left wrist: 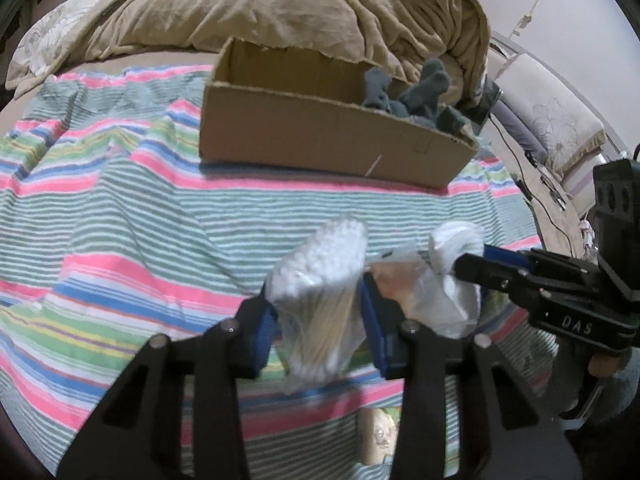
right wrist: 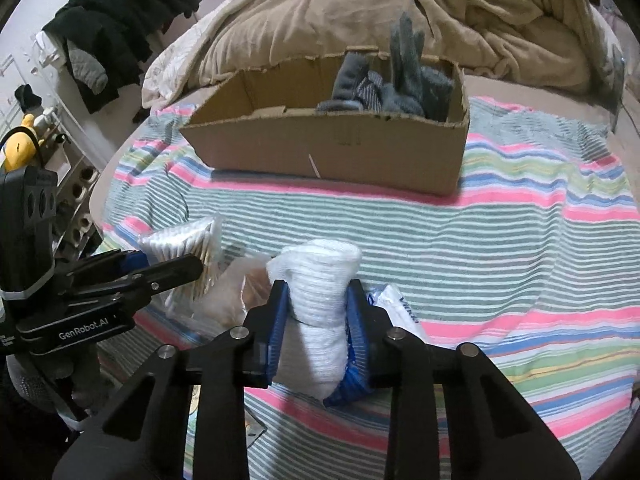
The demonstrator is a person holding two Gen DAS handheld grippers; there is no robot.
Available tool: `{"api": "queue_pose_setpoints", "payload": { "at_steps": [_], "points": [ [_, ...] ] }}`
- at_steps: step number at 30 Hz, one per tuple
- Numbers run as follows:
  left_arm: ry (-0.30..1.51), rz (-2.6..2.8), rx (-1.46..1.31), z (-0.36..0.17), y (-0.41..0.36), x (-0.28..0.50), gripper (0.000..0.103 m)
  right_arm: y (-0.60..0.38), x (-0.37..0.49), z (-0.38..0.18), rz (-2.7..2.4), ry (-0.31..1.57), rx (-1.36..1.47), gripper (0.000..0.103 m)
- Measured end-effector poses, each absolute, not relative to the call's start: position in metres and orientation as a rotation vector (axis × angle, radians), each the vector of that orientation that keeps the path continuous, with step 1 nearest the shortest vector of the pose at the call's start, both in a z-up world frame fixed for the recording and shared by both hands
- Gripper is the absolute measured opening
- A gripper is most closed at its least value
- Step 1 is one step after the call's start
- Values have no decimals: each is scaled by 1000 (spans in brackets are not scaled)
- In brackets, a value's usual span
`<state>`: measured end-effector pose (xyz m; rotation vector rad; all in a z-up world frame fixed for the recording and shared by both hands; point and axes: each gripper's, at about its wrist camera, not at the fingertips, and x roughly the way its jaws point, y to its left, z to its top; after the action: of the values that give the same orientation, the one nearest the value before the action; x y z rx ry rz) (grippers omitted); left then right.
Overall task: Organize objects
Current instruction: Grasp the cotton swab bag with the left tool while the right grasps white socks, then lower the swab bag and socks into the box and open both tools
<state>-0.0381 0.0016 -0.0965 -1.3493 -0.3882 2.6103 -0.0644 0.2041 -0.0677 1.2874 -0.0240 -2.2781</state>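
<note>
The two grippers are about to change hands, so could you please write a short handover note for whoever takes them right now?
Left gripper: jaws shut on the bag of cotton swabs, held above the striped sheet.
Right gripper: jaws shut on the white gauze roll.
Cardboard box sits ahead on the bed; grey gloves already lie at its right end.
Left to do: probably carry both items to the box and release.

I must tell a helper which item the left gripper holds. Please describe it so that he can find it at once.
On the striped blanket, in front of the cardboard box, the left gripper pinches a clear bag of cotton swabs. Unlike the white rolled cloth in the right gripper, it shows thin sticks with white tips.
</note>
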Motion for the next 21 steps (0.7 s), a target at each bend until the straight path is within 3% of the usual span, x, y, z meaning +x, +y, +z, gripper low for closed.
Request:
{"api": "queue_pose_setpoints", "payload": {
  "at_steps": [21],
  "points": [
    [-369, 2694, -1144, -33, -27, -43, 39, 207, -73, -13, -2355, -38, 1130, 30]
  ]
}}
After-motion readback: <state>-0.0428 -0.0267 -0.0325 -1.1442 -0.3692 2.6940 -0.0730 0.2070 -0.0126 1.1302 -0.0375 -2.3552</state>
